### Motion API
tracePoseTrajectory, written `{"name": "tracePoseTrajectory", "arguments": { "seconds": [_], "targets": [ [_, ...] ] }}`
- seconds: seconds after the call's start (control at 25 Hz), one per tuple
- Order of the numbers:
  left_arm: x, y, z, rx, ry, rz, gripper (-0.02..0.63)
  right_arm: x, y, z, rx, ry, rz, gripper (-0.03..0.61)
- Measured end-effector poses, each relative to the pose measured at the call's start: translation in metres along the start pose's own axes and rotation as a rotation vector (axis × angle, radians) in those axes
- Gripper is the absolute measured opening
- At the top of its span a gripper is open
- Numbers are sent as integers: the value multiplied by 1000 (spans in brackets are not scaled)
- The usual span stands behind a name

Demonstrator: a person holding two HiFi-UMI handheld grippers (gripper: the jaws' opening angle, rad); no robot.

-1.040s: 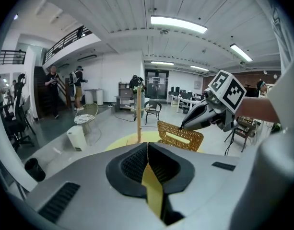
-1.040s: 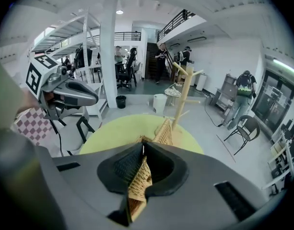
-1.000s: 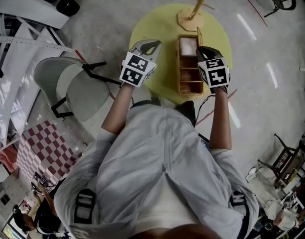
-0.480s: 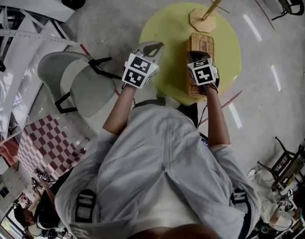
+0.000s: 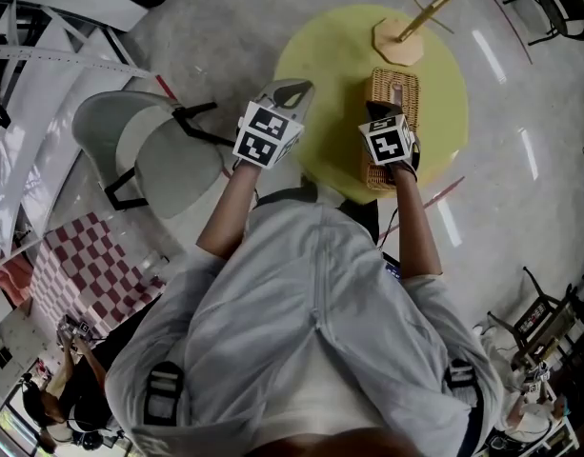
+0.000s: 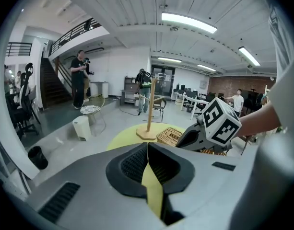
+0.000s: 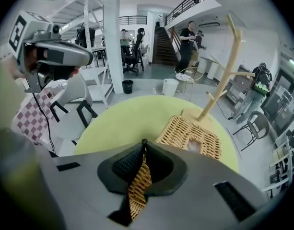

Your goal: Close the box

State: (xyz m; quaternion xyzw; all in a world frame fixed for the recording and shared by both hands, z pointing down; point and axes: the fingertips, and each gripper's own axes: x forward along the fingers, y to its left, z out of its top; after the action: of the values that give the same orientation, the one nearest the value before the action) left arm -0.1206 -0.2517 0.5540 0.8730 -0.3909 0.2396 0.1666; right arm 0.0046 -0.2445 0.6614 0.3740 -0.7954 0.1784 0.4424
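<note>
A wicker box (image 5: 394, 89) lies on the round yellow table (image 5: 330, 65) with its lid flat down; it also shows as the wicker box (image 7: 190, 135) ahead of my right gripper. My right gripper (image 5: 384, 112) rests over the near half of the lid, jaws shut, and wicker shows through the slit at the right gripper (image 7: 144, 143). My left gripper (image 5: 290, 89) hovers at the table's left edge, shut and holding nothing, apart from the box. From the left gripper (image 6: 147, 145) I see the wicker box (image 6: 171, 135) behind the right gripper (image 6: 206, 131).
A wooden peg stand (image 5: 406, 36) rises on the table just beyond the box. A grey chair (image 5: 139, 155) stands left of the table. People stand far off near a staircase (image 6: 82, 78).
The lid stood upright beside the open box a second ago; now it lies flat on the box. My right gripper moved left and down onto it. The left gripper barely moved.
</note>
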Motion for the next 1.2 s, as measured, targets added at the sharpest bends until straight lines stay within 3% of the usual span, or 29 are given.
{"name": "tracePoseTrajectory", "arguments": {
  "seconds": [0.16,0.32,0.52,0.84,1.2],
  "targets": [
    [3,-5,7,10,-11,-14,32,-1,1,0,19,-2,15,48],
    [5,-12,20,34,-18,-33,32,-15,1,10,36,-73,15,164],
    [6,-21,41,77,-48,-57,32,-59,-16,32,52,-172,-43,167],
    [1,-28,101,154,-152,-64,32,-168,-77,73,129,-376,-260,51],
    [-27,-41,179,240,-316,-67,31,-274,-110,94,183,-543,-426,23]
  ]
}}
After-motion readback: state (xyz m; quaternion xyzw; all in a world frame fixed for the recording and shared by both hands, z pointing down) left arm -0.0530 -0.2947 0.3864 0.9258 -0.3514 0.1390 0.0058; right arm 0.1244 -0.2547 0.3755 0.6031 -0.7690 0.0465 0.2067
